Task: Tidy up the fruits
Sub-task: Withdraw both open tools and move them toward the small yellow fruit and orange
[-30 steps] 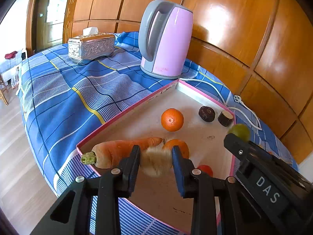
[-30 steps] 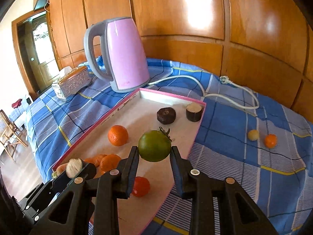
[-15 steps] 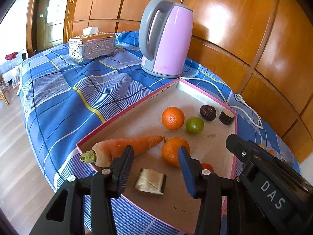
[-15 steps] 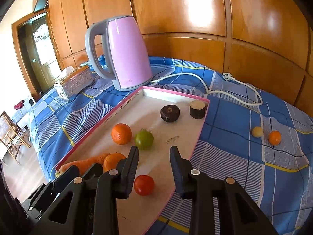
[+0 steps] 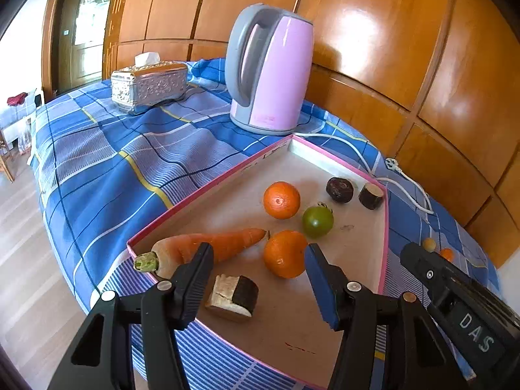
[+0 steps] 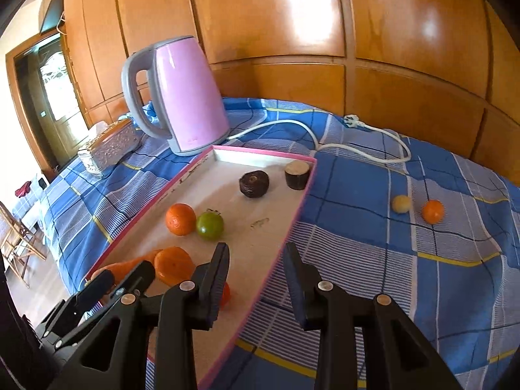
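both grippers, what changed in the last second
The left gripper let go of the pale, dark-skinned cut piece, which now lies in the pink-rimmed tray; its jaws have just been opening. The right gripper released the round green tomato beside an orange. Carrot, kettle and loose fruits stayed put.

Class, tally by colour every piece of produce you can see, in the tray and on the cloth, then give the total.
Orange: 4, carrot, two oranges, small orange fruit on the cloth
Green: 1, tomato
Red: 1, tomato
Yellow: 1, small fruit
Dark-skinned: 3, pieces
Total: 10
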The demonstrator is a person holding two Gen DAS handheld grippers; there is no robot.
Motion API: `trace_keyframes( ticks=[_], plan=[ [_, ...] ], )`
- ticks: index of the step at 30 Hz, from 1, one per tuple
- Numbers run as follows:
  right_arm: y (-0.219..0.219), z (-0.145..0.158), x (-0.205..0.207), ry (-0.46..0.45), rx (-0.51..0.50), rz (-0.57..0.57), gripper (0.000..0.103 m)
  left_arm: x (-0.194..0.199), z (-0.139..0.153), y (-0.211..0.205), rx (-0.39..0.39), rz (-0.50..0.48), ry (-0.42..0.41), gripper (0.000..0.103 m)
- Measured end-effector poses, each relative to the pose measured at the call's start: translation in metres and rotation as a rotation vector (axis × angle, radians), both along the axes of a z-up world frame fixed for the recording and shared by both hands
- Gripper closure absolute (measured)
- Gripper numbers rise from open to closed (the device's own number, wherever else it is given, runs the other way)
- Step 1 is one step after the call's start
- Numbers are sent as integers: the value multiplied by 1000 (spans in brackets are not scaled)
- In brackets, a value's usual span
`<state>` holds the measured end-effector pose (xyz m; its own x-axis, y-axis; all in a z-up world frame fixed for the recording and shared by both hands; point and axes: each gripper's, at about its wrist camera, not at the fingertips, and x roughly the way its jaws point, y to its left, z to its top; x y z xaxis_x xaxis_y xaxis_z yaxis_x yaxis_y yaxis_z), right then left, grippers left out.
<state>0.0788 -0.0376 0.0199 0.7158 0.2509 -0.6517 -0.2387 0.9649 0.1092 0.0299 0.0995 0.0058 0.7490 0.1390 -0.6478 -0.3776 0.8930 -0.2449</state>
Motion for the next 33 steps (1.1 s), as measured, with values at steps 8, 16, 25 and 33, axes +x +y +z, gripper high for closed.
trace_keyframes(
  ticks=[8, 16, 25, 33],
  plan=[
    [-15, 2, -8, -9, -12, -36, 68, 0, 2, -7, 12, -36, -9, 44],
    [-38, -1, -11, 4, -5, -90, 68, 0, 3, -19, 38, -91, -14, 44],
    [-69, -7, -12, 18, -7, -159, 68, 1, 3, -36, 60, -183, -23, 44],
    [-108, -17, -9, 39, 5, -251, 68, 1, 3, -51, 65, -277, -39, 44]
  ],
)
